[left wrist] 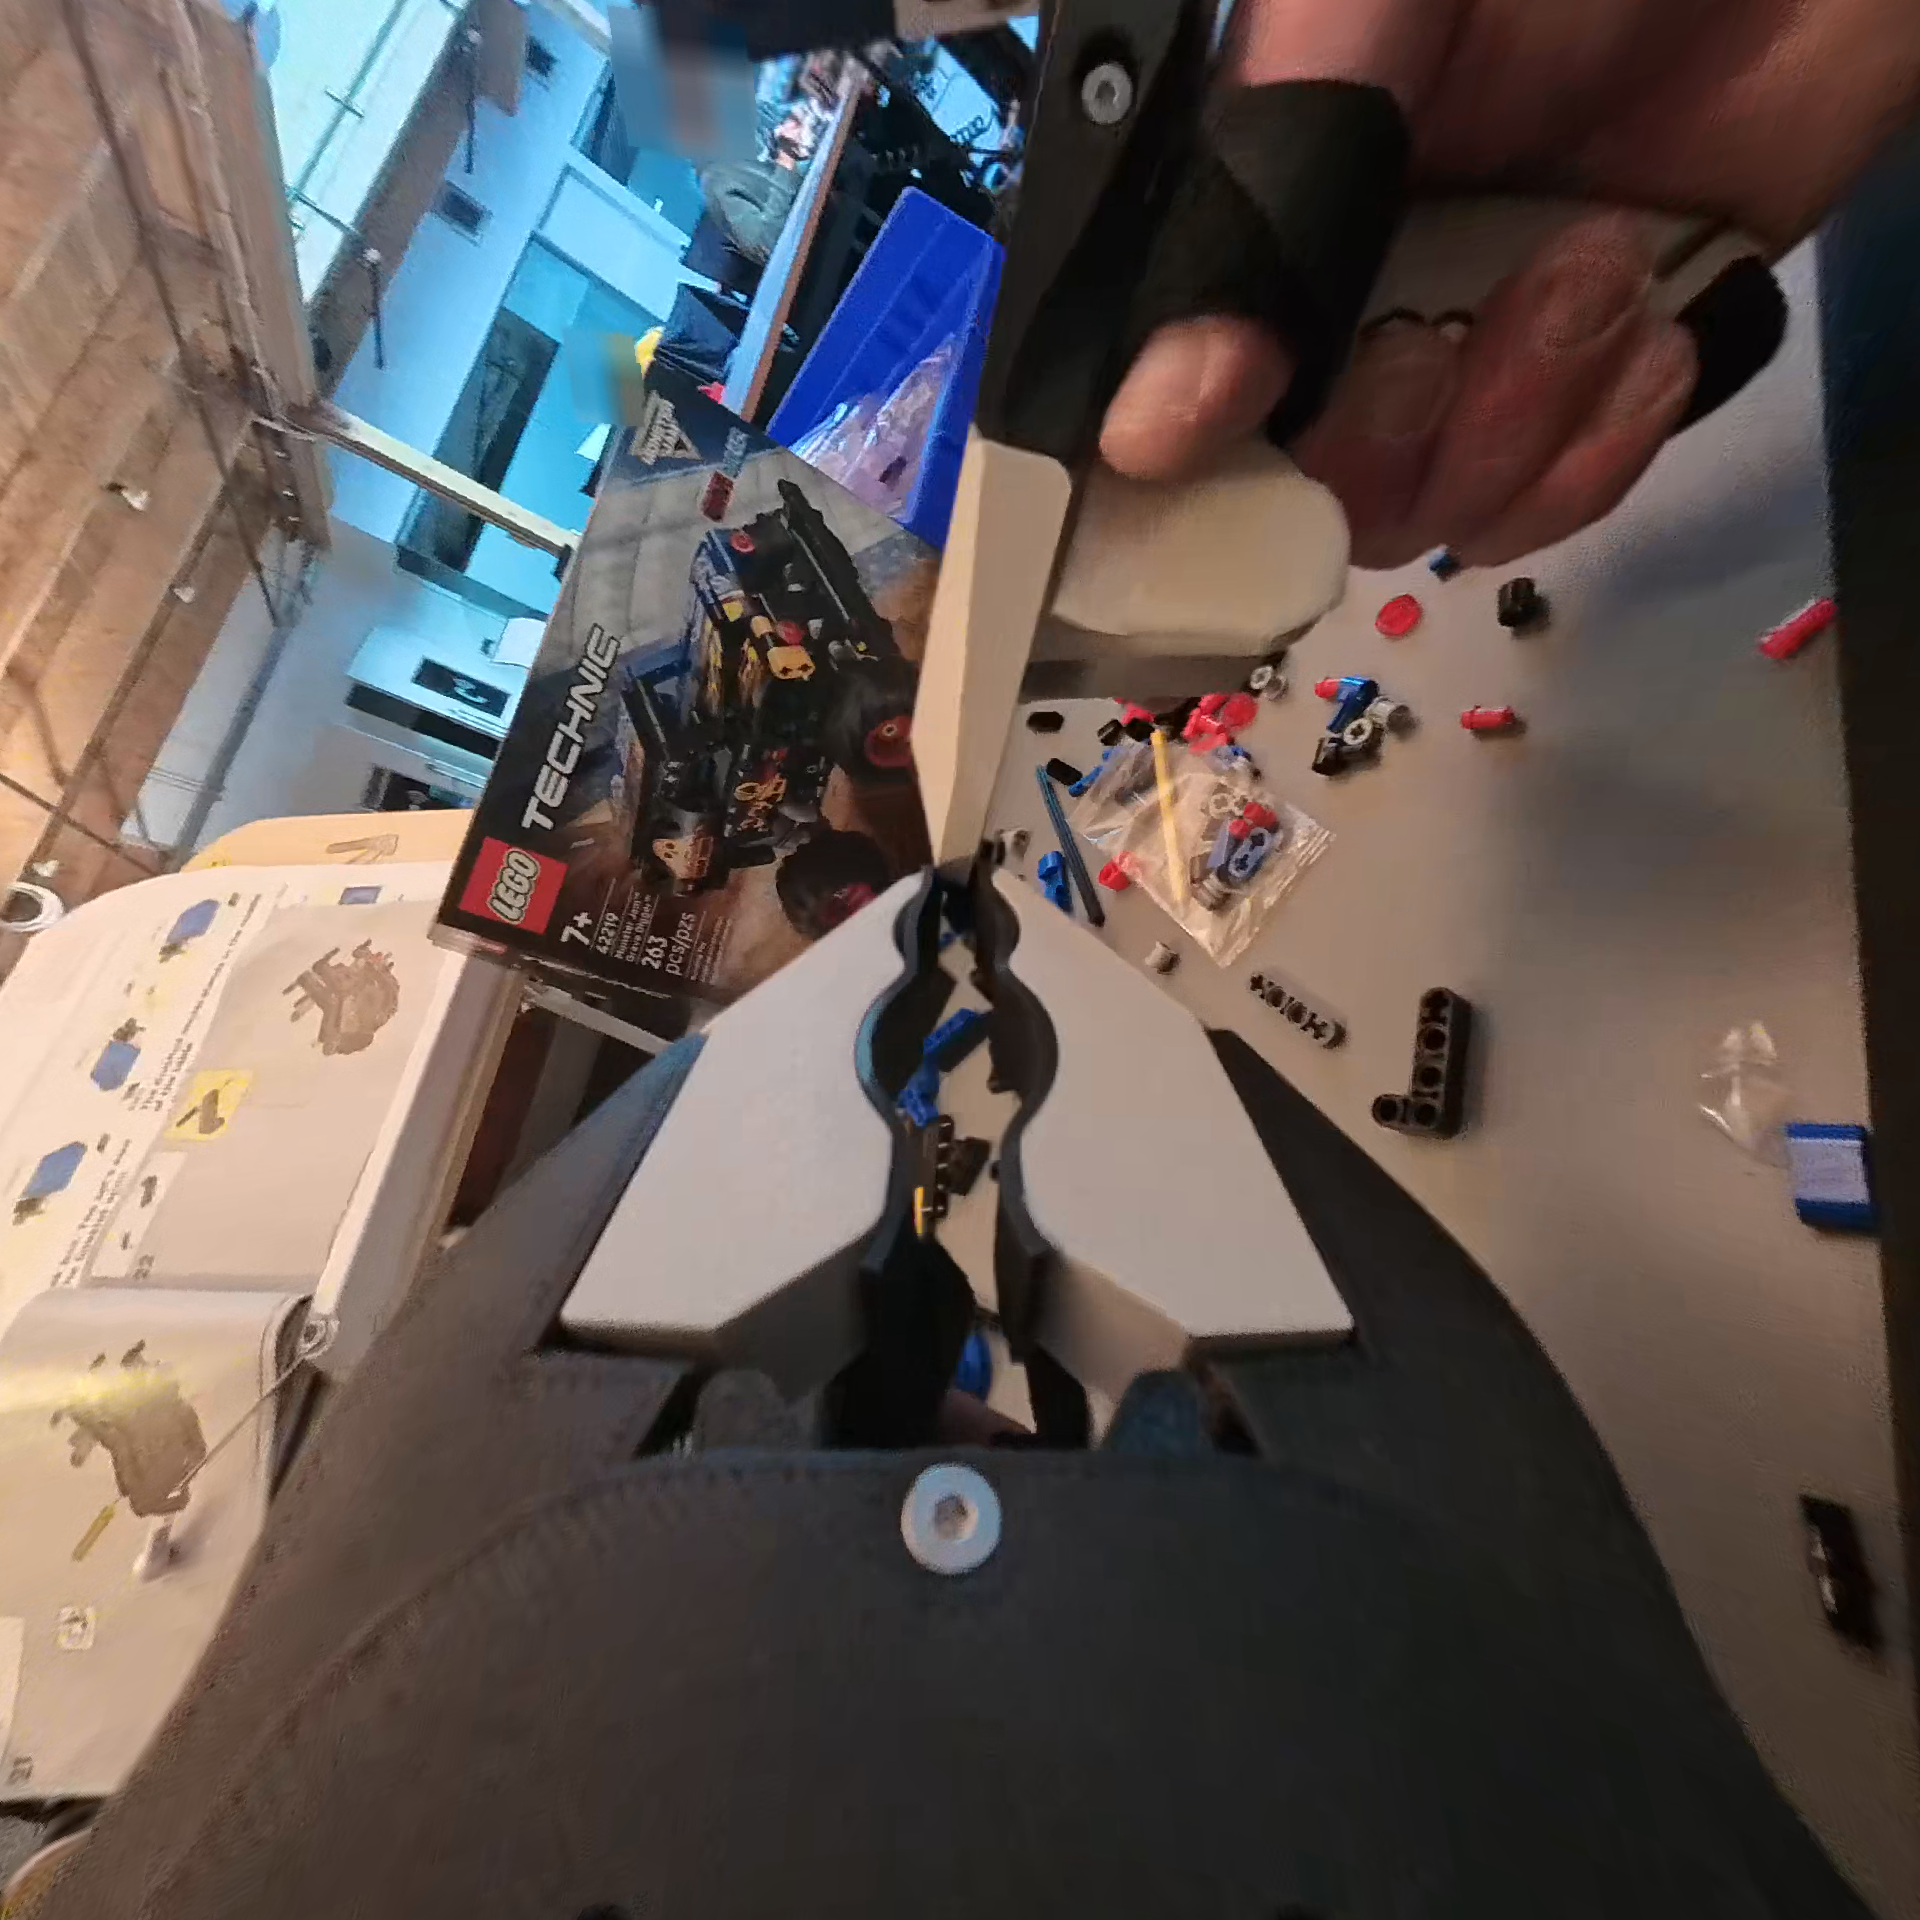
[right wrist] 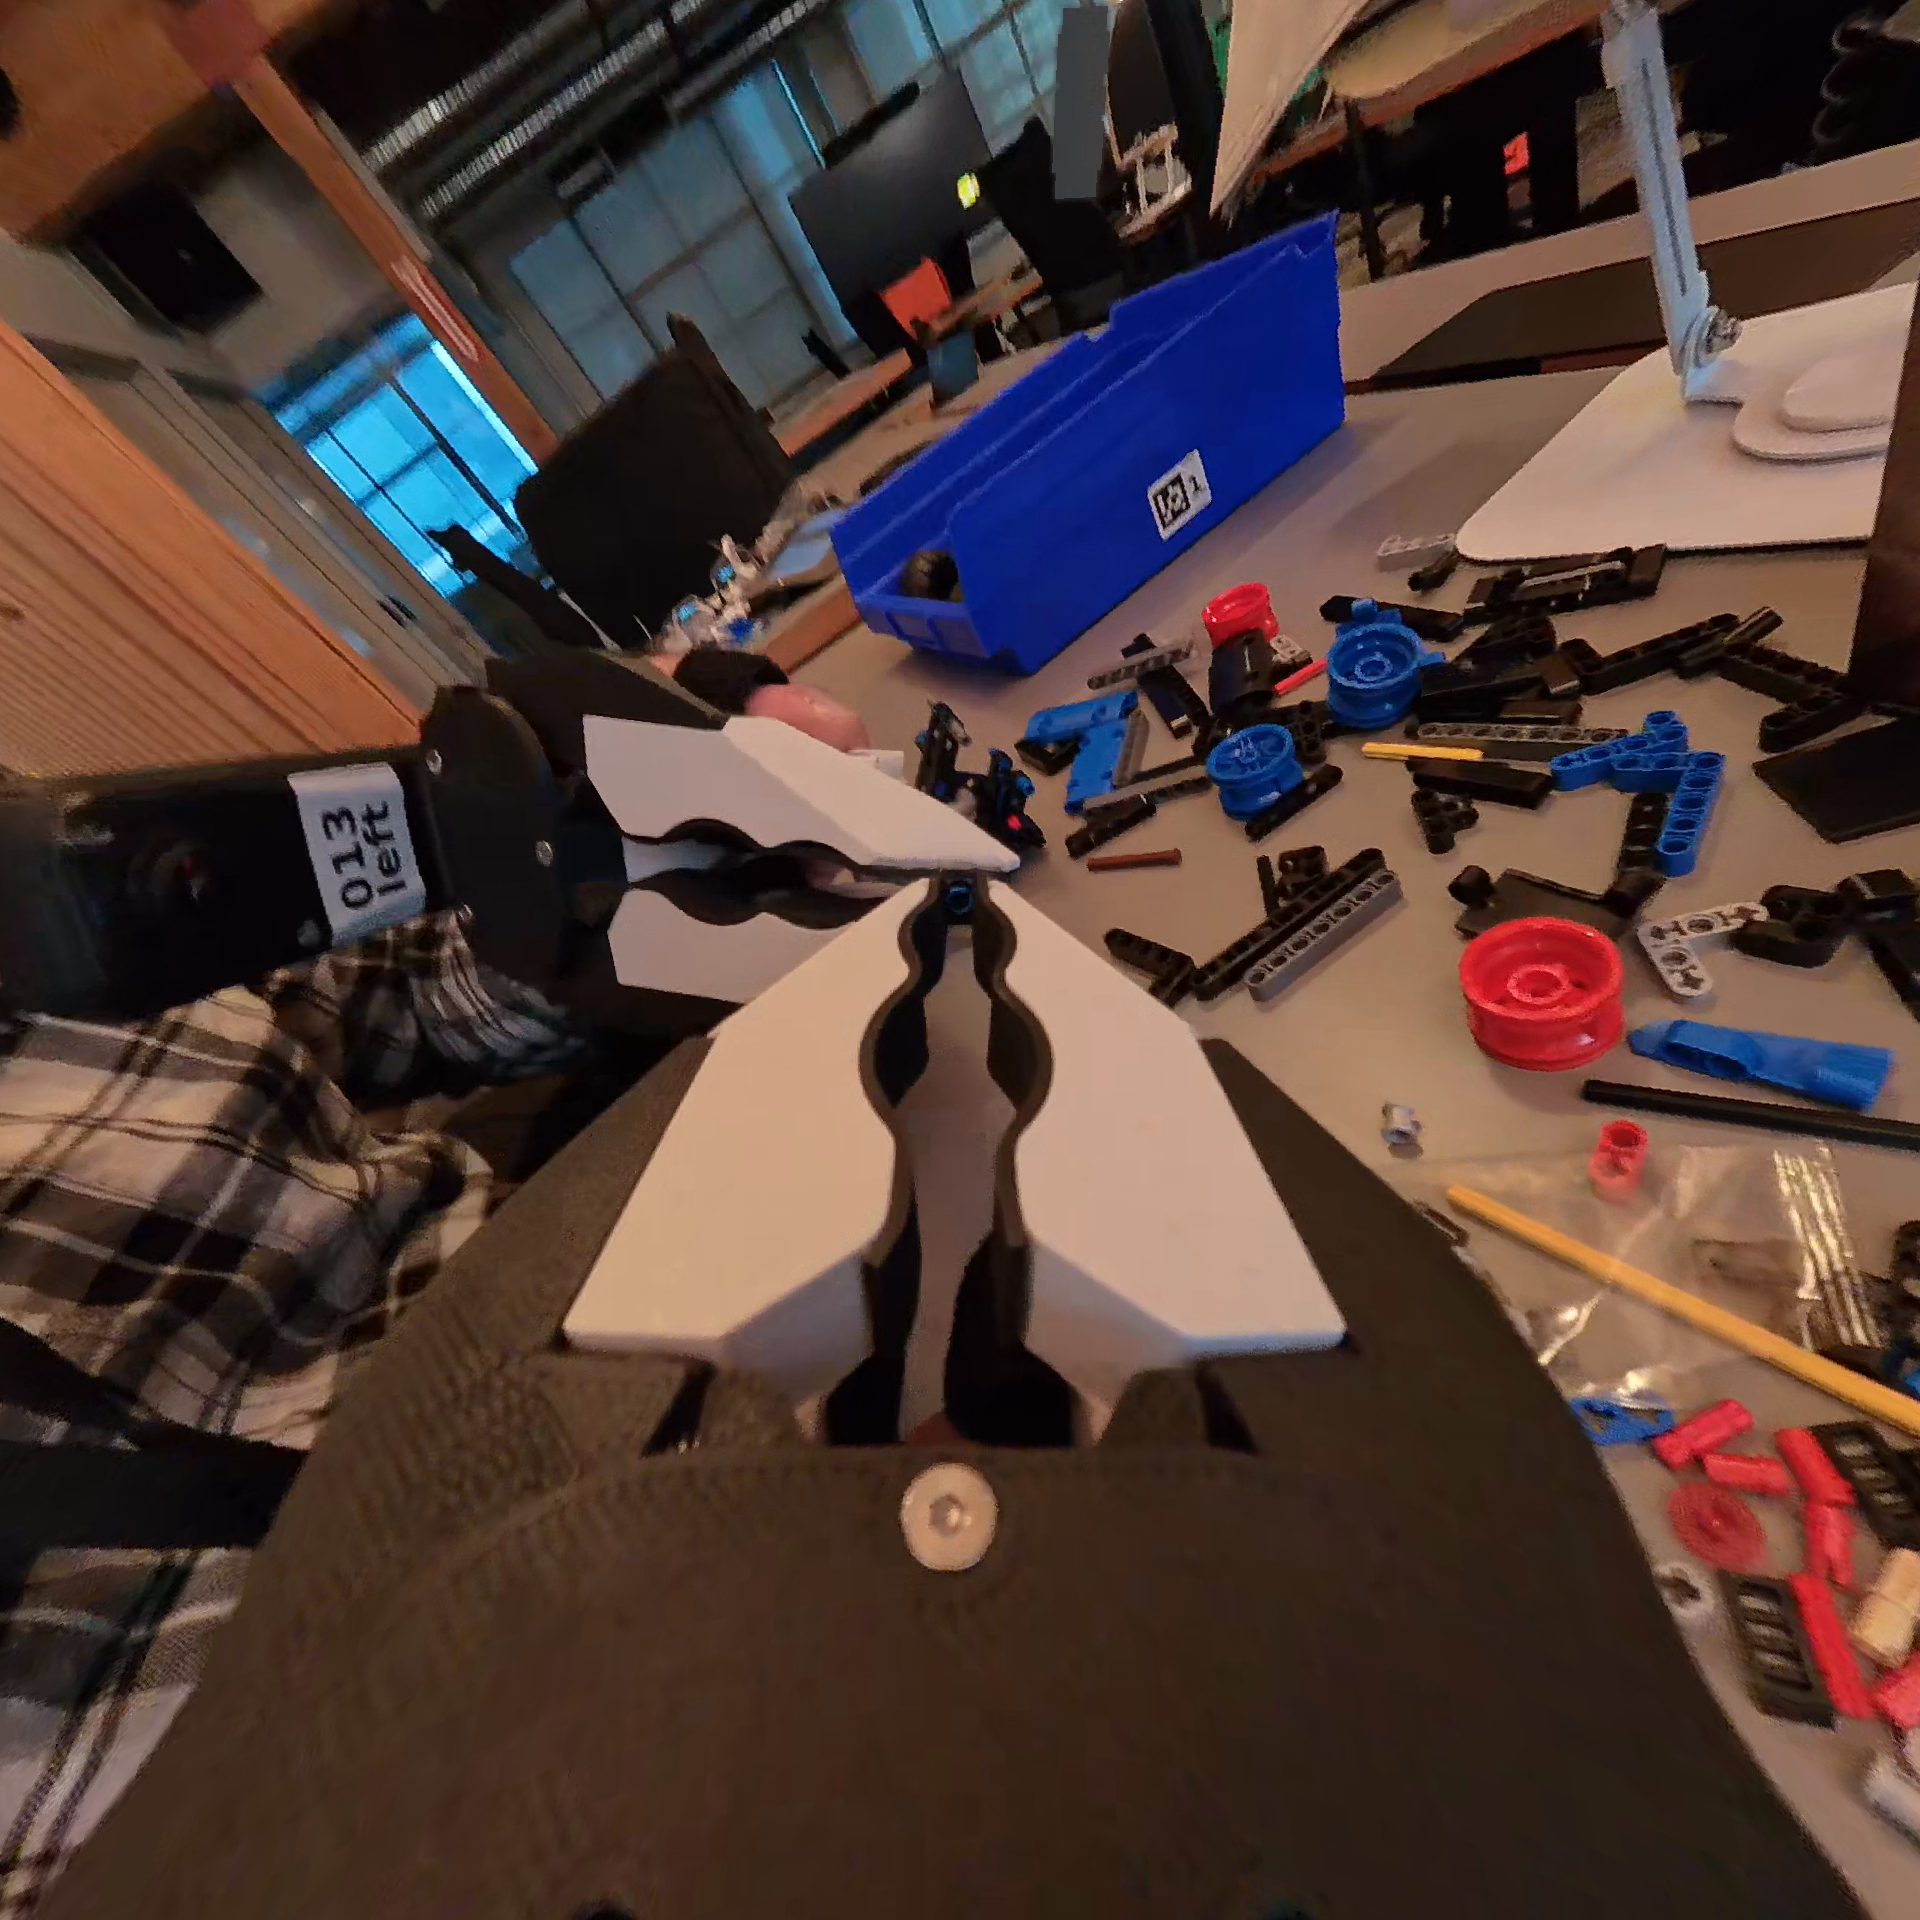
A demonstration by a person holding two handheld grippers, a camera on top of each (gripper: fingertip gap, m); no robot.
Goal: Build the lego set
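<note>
Instruction booklet (left wrist: 197, 1091) lies open far left of the left claw, the set's box (left wrist: 686, 748) propped just beyond it. Left claw (left wrist: 961, 883) is narrow, tips nearly closed; a small black-and-blue sub-assembly (left wrist: 940, 1091) sits in the channel between its fingers, apparently pinched there. Right claw (right wrist: 961, 894) meets it tip to tip, coming in crosswise. It too is narrow, nipping a small blue pin (right wrist: 958, 902) at its very tips.

Past the right claw's tips on the grey table (right wrist: 1351, 1049): blue bin (right wrist: 1101, 488), then the loose heap of black beams and blue wheel hubs (right wrist: 1371, 665). To its right, a red wheel hub (right wrist: 1543, 992); nearer, an opened plastic bag (right wrist: 1704, 1236) with a yellow axle (right wrist: 1683, 1309) across it.

Step in hand, as I judge it: seating the pin into the sub-assembly. Doing it well means lining the pin's axis squarely with the hole before pushing, left claw holding firm as the anvil, right pushing straight, no twist. A tip-only grip could let the pin pivot or pop out.
</note>
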